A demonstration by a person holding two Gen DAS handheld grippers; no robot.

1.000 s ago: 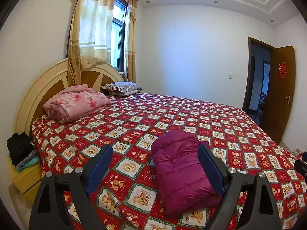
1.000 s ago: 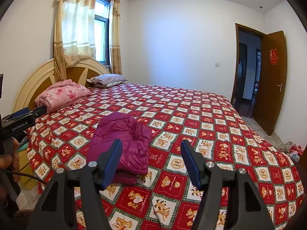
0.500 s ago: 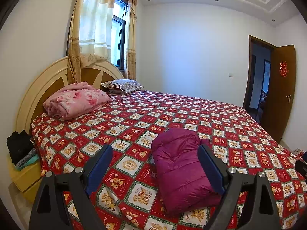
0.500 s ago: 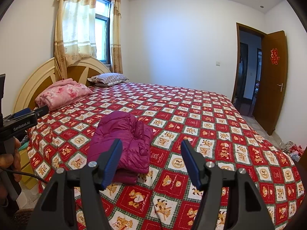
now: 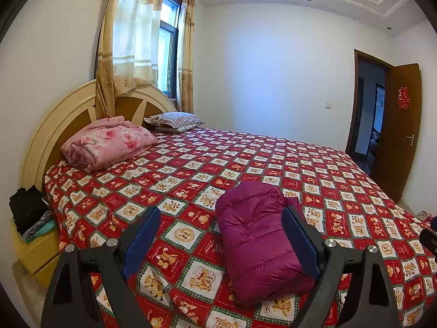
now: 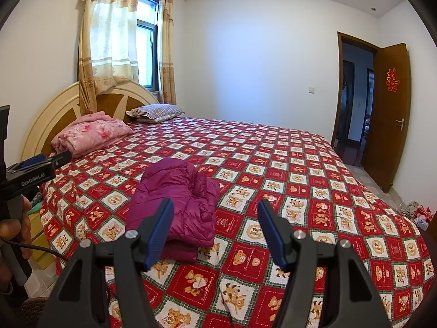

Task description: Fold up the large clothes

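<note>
A: Jacket (image 6: 177, 199)?
B: Purple, folded, on the red bear-print bedspread (image 6: 300, 180) near the bed's near edge.
A: Right gripper (image 6: 215, 228)?
B: Jaws apart, nothing between them, off the jacket.
A: Left gripper (image 6: 41, 168)?
B: At left edge, held by a hand (image 6: 16, 227); jaw state unclear.
A: Others?
B: Pink quilt (image 6: 90, 135) and pillow (image 6: 155, 112) by the headboard (image 6: 54, 112).

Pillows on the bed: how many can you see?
1. A striped pillow lies at the headboard, past the folded pink quilt. Others may be hidden behind that quilt.
</note>
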